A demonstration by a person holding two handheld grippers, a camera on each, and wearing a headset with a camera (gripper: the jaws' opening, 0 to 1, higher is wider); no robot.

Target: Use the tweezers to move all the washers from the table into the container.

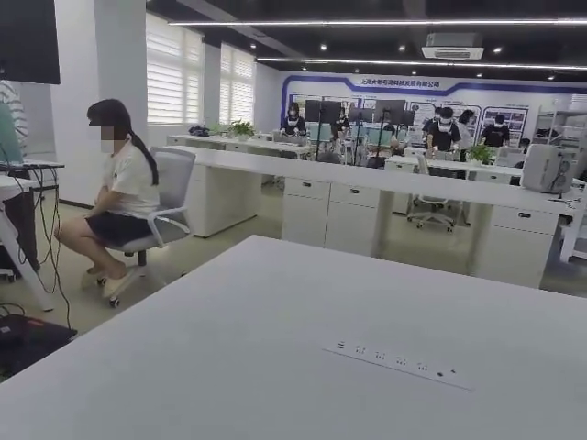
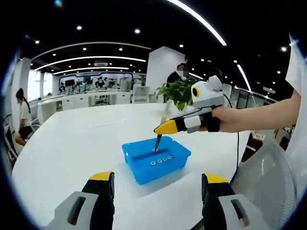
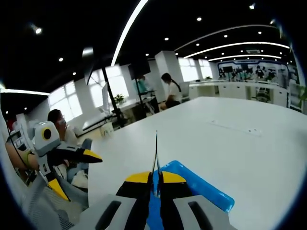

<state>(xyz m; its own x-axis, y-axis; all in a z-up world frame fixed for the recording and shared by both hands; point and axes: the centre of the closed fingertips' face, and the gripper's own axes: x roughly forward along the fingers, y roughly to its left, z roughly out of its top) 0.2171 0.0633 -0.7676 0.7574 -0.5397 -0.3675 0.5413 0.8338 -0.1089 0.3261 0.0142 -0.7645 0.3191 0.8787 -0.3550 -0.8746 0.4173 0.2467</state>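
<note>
White table point(image 1: 275, 348) stretches wide under the office ceiling lights. Nearest, the left gripper point(image 2: 158, 178) hangs just short of the blue container point(image 2: 144, 173), its jaws wide apart and holding nothing. Over the container, the right gripper point(image 2: 167, 127) has its jaws pressed together on the tweezers point(image 2: 158, 142). Their tips point down inside the container, just above a short row of washers point(image 2: 160, 160) lying flat on its floor. Whether a washer sits between the tips is too small to tell. I'd guess these washers are light, hard and slick. They'd best be pinched across the ring, one tip through the hole, with gentle pressure, or they may flick away. Beyond the container stands a leafy plant point(image 2: 178, 91). Well beyond it, a person point(image 2: 22, 115) sits at another desk.
</note>
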